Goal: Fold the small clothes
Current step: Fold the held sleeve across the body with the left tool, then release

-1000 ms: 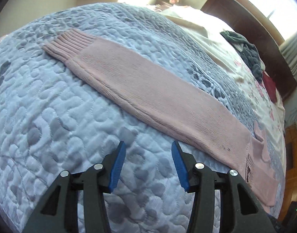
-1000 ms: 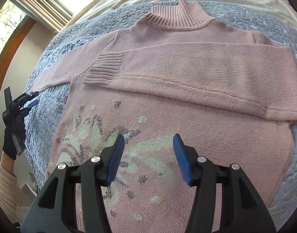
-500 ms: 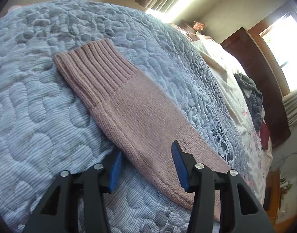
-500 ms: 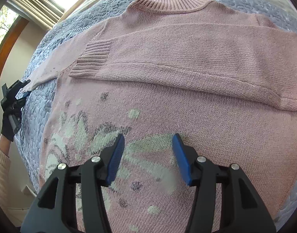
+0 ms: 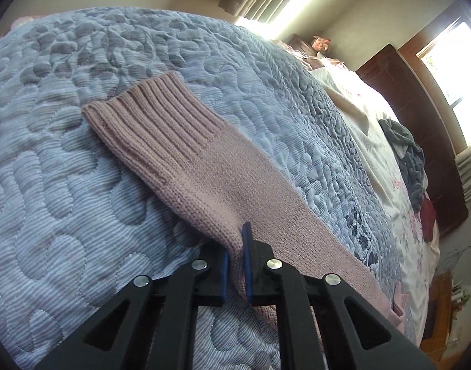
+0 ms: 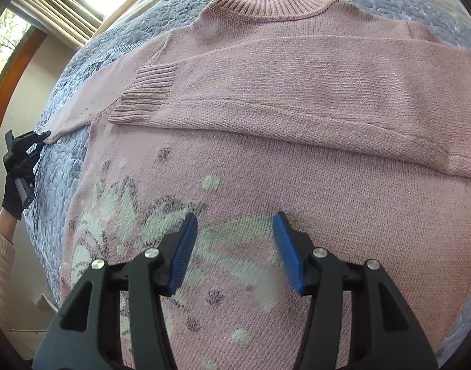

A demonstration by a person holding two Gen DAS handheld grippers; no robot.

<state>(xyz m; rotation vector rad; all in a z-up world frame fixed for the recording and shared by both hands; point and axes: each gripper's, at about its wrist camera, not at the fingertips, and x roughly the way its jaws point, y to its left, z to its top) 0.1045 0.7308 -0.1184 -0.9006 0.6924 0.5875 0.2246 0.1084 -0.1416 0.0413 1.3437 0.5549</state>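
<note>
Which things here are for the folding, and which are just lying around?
For the folding:
pink sweater
its outstretched sleeve, pinched by the left gripper
right gripper, open above the sweater

Just lying around:
grey clothes
dark red garment
stuffed toy

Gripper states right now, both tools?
Left tool: shut on the outstretched pink knitted sweater sleeve.
Right tool: open, empty, over the sweater front.
</note>
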